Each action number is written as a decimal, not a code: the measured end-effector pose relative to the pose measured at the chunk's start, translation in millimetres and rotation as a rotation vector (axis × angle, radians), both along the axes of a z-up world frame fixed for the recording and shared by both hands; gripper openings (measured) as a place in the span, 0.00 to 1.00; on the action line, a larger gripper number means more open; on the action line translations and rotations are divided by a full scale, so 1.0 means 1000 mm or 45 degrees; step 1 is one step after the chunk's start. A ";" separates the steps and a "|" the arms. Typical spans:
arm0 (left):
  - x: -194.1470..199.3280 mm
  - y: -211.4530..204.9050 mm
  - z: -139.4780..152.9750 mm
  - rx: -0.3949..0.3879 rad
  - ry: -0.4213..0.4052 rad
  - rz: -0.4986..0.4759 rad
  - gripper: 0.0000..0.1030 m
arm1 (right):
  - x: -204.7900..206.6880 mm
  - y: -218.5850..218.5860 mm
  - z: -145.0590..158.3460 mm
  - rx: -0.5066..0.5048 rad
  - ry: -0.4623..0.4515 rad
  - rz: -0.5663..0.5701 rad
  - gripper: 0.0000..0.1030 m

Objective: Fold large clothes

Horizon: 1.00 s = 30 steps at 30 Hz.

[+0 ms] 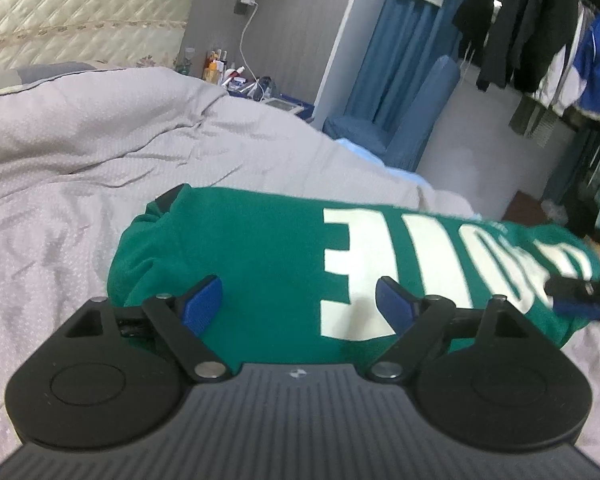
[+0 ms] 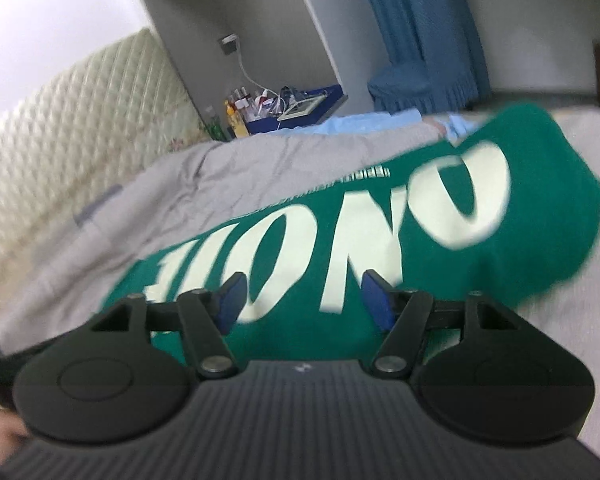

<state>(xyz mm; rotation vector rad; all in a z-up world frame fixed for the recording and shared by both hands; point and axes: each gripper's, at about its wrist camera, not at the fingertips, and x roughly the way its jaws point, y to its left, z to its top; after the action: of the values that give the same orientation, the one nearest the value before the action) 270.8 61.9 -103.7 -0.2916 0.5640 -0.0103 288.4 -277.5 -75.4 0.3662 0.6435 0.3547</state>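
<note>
My green shirt [image 1: 260, 248] lies folded narrow on the bed [image 1: 80, 152]; my left claw [image 1: 300, 304] and right claw [image 2: 300, 296] gape empty above it, crosswise folds left.

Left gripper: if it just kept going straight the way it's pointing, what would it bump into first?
Most likely the green shirt on the grey bedcover. The open left gripper points down at it, near the white lettering, though depth is hard to judge.

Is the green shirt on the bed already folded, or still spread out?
Folded: the green shirt lies as a narrow band on the bed, with rounded, doubled edges and no sleeves showing.
</note>
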 end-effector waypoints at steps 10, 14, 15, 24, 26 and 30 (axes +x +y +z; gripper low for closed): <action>-0.037 -0.003 0.020 -0.183 -0.052 -0.028 0.86 | 0.000 -0.028 -0.067 0.571 0.435 -0.117 1.00; -0.045 -0.006 0.018 -0.319 -0.034 -0.109 0.89 | 0.019 -0.020 -0.087 0.731 0.464 -0.129 1.00; -0.045 -0.004 0.015 -0.413 -0.007 -0.138 0.89 | 0.024 -0.016 -0.089 0.744 0.464 -0.134 1.00; -0.035 0.014 -0.031 -0.940 0.181 -0.167 0.92 | 0.035 -0.018 -0.090 1.033 0.423 -0.137 1.00; -0.029 0.022 -0.047 -1.087 0.213 -0.115 0.95 | 0.036 -0.016 -0.089 1.048 0.414 -0.133 1.00; -0.025 0.032 -0.071 -1.274 0.275 -0.032 0.96 | 0.034 -0.013 -0.089 1.069 0.413 -0.131 1.00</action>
<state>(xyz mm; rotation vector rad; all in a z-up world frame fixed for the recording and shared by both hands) 245.8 94.3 -174.7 -1.2700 0.7465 -0.2947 322.5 -290.6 -164.0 1.2741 0.7678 0.4619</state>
